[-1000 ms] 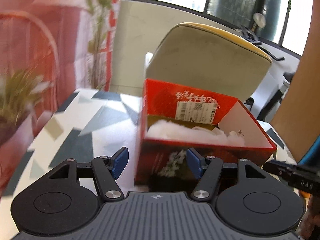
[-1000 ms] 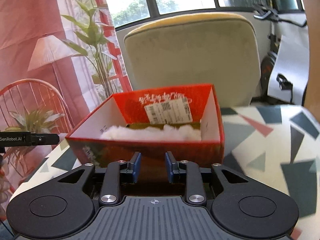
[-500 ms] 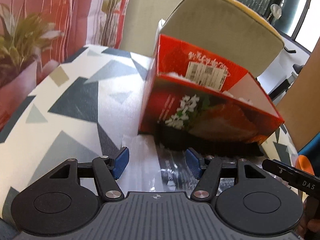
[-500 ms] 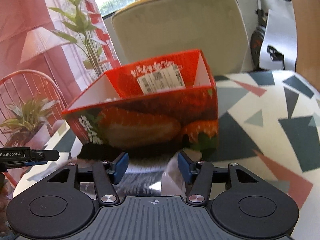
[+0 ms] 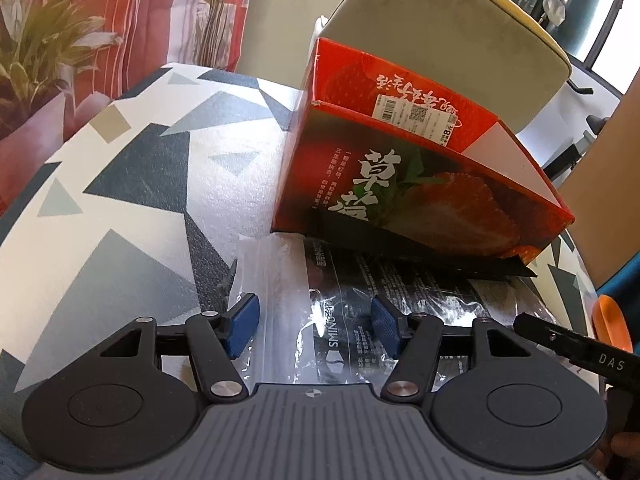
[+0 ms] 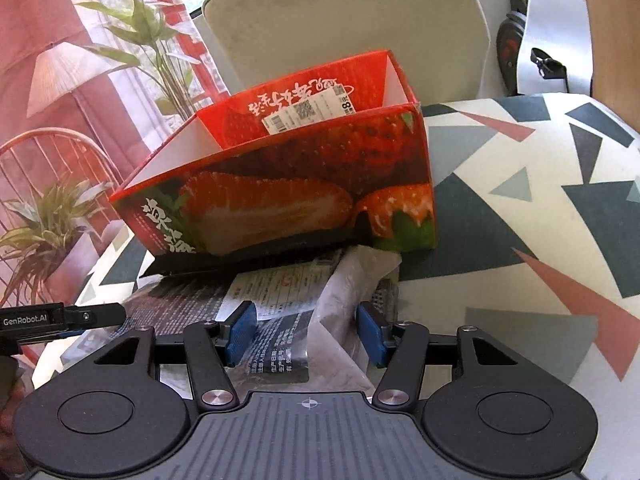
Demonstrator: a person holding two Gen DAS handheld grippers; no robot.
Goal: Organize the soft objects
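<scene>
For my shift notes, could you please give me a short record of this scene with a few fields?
surface: patterned table
box: red strawberry box, open top, standing on the table
bag: clear plastic bag with printed contents, lying in front of the box
left claw: left claw open over the bag
right claw: right claw open, its jaws just widened, bag between them
behind: beige chair

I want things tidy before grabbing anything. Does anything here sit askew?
Yes: the red strawberry box sits tilted, its front edge propped on the clear plastic packet lying on the table, with a black flap sticking out underneath.
</scene>
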